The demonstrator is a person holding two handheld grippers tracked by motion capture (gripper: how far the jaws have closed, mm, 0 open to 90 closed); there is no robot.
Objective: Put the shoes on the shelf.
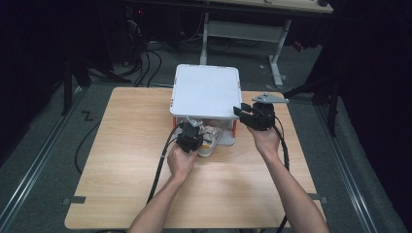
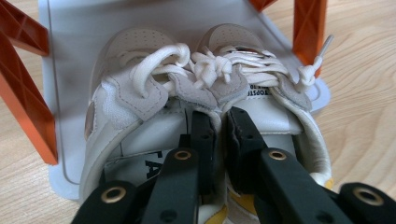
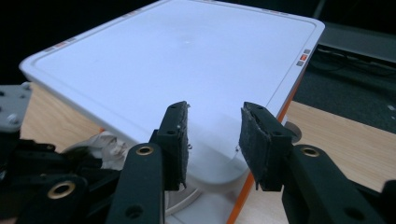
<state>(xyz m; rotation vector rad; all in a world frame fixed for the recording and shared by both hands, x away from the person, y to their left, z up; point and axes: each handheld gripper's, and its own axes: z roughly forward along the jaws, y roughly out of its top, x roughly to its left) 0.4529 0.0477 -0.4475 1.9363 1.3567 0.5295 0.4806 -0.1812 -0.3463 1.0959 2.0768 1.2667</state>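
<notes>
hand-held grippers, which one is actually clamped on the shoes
The left hand-held gripper: its jaws pinch the touching inner collars of the pair of shoes on the lower shelf. The right hand-held gripper is open, over the white top shelf.

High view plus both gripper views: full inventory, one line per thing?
shoes: 2, off-white with laces, side by side on the rack's lower shelf
shoe rack: 1, white shelves with orange legs, far middle of table
table: 1, light wood
desk: 1, light top, behind the table
left gripper: 1, black, jaws shut on the shoes' adjoining inner walls
right gripper: 1, black, jaws apart, over the rack's top near corner
forearms: 2, bare, entering from the bottom
</notes>
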